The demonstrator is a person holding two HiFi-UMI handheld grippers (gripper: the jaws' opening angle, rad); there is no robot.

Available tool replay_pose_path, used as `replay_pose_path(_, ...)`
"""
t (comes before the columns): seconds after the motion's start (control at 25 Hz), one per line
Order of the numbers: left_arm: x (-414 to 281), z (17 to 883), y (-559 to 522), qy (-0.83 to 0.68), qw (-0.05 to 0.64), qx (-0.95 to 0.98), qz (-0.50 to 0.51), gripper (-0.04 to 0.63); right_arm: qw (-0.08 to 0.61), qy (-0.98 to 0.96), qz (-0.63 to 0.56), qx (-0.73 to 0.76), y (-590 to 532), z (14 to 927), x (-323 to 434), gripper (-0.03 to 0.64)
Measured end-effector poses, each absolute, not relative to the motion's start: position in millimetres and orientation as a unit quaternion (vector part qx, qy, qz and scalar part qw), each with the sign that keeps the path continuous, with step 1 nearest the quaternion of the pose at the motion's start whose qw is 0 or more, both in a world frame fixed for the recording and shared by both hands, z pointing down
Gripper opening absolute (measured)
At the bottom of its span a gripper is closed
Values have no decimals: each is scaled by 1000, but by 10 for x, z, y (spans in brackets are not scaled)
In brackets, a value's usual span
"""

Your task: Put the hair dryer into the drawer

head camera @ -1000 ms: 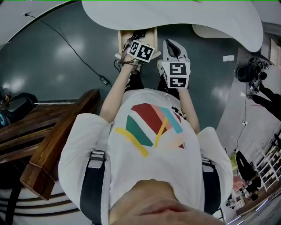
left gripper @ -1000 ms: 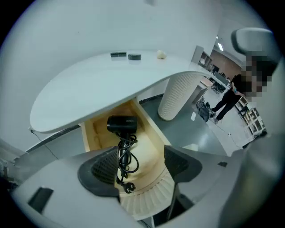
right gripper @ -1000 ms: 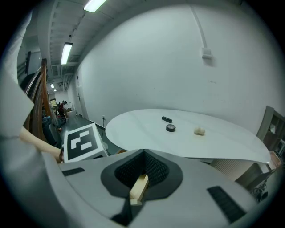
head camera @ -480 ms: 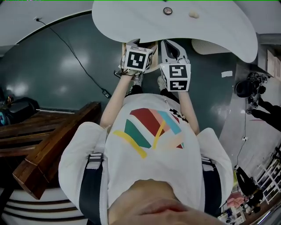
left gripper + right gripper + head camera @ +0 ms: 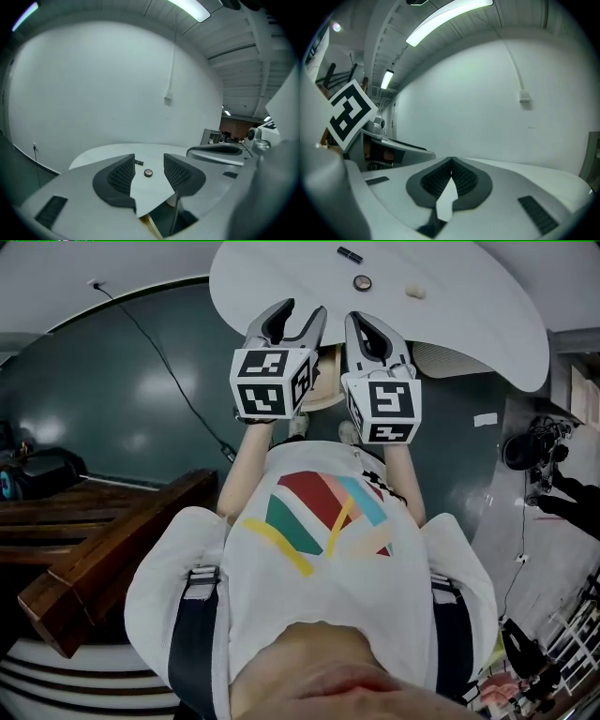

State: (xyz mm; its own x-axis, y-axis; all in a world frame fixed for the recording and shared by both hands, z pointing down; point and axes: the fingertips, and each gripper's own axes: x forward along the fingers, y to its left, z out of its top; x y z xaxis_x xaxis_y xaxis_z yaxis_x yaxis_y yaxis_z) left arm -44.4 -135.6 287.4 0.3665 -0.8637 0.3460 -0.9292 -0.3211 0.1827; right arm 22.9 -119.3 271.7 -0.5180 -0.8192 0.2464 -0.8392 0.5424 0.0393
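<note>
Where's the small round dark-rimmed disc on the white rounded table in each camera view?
Head view: small round dark-rimmed disc at top centre, on the white rounded table.
Left gripper view: low centre, beside a short black stick.
Right gripper view: not in it.
Shared landmark: the table, in all three views.

Black-and-white markers (image 5: 267, 382) on left gripper (image 5: 303, 308), white table (image 5: 469, 306), dark teal floor (image 5: 112, 409), rainbow-striped white shirt (image 5: 328, 606).

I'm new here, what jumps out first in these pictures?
Two grippers with black-and-white marker cubes are held up side by side: the left gripper, jaws apart and just closing on nothing, and the right gripper, shut and empty. Beyond them lies a white table with a small round disc.
</note>
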Motion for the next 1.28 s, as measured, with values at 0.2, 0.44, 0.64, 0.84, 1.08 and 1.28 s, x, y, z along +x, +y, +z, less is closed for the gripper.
replay_pose_path(0.2,-565,2366,-1312,-593,106,797,54,200,81,-878,22,472,-1206,2379,216,11)
replay_pose_path(0.44,-639,1897,-1197,-620,35,783,28,145,38,-886,1,462,-1169,2002,199,11)
replay_pose_path(0.64,-726,1700,-1078,-648,-8,761,21,56,28,-890,-17,456,-1112,1873,176,11)
replay_pose_path(0.84,-735,1584,-1034,-667,-44,743,31,30,10,-892,-15,451,-1107,1790,221,11)
replay_pose_path(1.08,-773,1491,-990,-673,-49,738,13,15,-10,-894,-27,448,-1092,1659,228,11)
replay_pose_path(1.28,-821,1486,-976,-677,-49,734,8,14,-17,-893,-35,449,-1085,1598,231,11)
